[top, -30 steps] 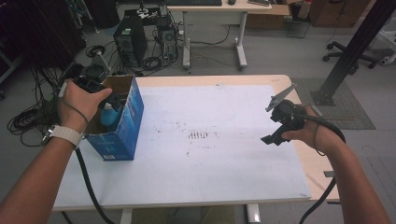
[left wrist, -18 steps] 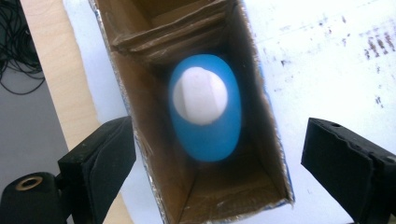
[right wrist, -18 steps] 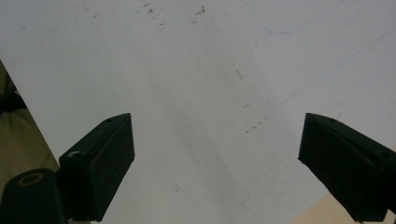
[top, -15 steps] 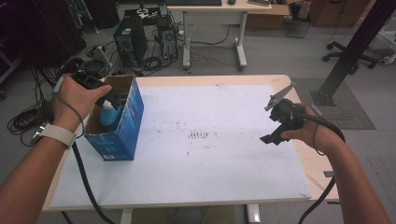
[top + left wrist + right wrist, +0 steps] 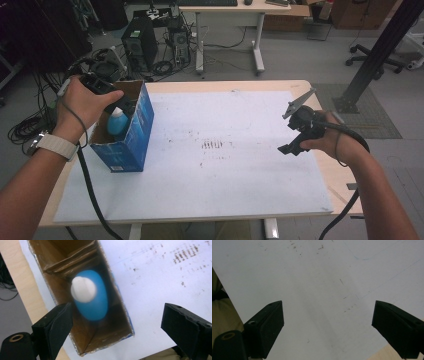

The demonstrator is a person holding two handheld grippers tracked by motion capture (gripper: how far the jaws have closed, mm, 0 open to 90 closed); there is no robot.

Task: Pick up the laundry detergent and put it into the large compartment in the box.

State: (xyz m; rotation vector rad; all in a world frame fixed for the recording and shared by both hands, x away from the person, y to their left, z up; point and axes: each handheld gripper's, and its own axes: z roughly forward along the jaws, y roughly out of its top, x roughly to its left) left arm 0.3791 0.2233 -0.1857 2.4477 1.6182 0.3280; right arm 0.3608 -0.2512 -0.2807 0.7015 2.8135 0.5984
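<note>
An open blue cardboard box (image 5: 134, 134) stands at the table's left, brown inside (image 5: 62, 287). A blue bottle with a white cap (image 5: 118, 123) stands upright in it, seen from above (image 5: 94, 298) in the left gripper view. My left gripper (image 5: 125, 106) hovers just over the box's opening, open (image 5: 118, 313); its jaws have just been closing a little, and they touch nothing, with the bottle lower down between them. At the right, my right gripper (image 5: 289, 148) is held above the white sheet, open and empty (image 5: 327, 313).
A white sheet (image 5: 225, 175) with dark smudges at its middle covers most of the wooden table (image 5: 341, 176). Beyond the far edge are a computer tower (image 5: 139, 45), cables on the floor, another desk and a black post (image 5: 375, 55).
My left hand and gripper have risen and drawn back from the box's inside toward its far left rim. The bottle stays in the box. The right hand has kept still.
</note>
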